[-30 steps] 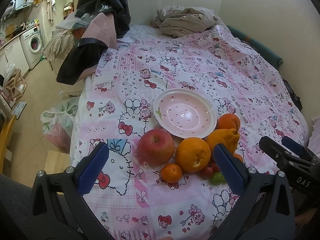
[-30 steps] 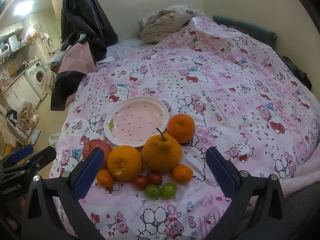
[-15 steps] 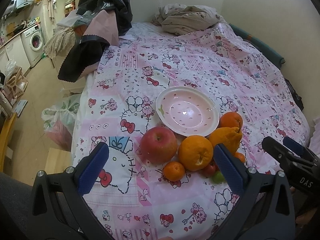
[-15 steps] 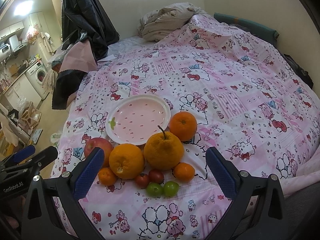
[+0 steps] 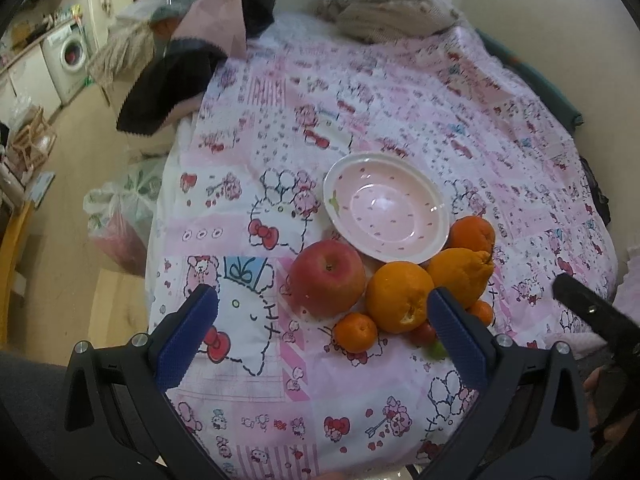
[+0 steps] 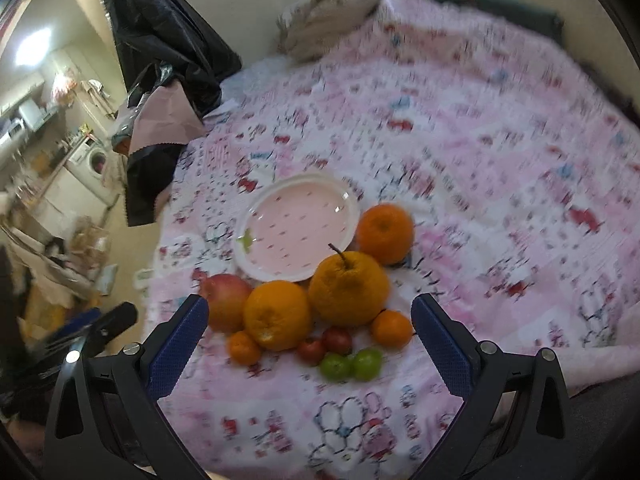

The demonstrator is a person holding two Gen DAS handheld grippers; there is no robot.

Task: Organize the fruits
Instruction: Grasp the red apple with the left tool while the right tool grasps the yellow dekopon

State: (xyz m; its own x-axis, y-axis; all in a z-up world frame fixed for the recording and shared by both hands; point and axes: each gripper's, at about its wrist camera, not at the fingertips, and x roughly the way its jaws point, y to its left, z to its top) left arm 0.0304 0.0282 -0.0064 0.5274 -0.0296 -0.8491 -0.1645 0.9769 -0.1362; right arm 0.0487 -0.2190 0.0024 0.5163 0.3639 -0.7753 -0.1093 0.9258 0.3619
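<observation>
Left wrist view — apple (image 5: 327, 277) nearer, plate (image 5: 385, 207) empty

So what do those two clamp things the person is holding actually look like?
Each is a black plastic frame with triangular cut-outs and silver screws. The left gripper and the right gripper each end in two fingers faced with dimpled blue pads. No cables show.

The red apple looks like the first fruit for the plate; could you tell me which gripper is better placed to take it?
Probably the left gripper: open, with the red apple between its fingers' line. For the right gripper, the apple sits far left, half hidden behind a finger.
</observation>
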